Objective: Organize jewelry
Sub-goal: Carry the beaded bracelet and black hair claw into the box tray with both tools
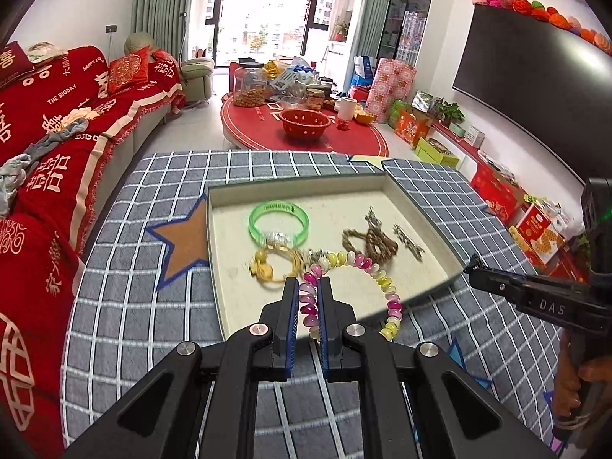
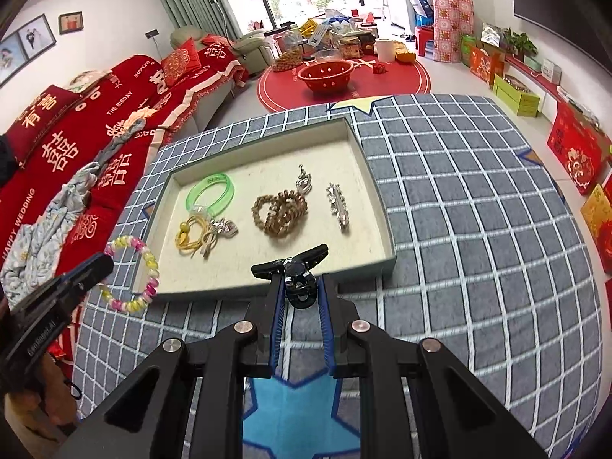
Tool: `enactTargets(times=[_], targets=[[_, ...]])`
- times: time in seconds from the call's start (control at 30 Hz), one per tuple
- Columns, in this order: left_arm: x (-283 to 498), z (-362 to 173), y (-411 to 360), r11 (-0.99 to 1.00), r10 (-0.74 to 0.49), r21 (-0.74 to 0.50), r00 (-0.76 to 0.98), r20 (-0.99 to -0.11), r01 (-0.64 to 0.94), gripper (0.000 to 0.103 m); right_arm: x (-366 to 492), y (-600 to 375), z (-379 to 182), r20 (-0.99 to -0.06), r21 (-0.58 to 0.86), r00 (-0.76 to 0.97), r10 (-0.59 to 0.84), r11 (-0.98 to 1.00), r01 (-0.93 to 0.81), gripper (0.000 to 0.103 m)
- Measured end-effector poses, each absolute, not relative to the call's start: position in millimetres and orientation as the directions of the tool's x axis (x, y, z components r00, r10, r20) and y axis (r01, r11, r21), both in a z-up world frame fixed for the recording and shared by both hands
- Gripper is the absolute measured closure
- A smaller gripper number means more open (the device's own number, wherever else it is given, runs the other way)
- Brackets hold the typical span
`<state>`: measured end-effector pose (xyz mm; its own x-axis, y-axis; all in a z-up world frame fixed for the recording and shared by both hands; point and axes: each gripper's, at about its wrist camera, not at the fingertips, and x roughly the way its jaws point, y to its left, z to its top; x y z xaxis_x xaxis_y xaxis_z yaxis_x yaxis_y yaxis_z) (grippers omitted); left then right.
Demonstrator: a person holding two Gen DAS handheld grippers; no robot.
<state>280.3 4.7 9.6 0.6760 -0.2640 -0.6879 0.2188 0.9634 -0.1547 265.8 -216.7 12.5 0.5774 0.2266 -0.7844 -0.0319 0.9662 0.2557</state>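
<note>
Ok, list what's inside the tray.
In the tray: green bangle, yellow cord bracelet, silver clip, brown bead bracelets, two silver pieces. Anything beneath them is hidden.

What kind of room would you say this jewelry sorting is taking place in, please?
Most likely a home living room decorated for a wedding: a sofa under red wedding covers, a wall-mounted television, and a round coffee table crowded with snacks.
</note>
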Motion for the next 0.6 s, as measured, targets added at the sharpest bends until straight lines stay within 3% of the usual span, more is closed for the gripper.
enactTargets(times=[0.6], targets=[[340.8,-24.5,-22.7,0.971,-0.223,-0.114,0.627,-0.746,0.209,0.080,324.6,-211.4,-5.4,-0.800,0.204,0.568,0.193,0.978,-0.046,0.084]])
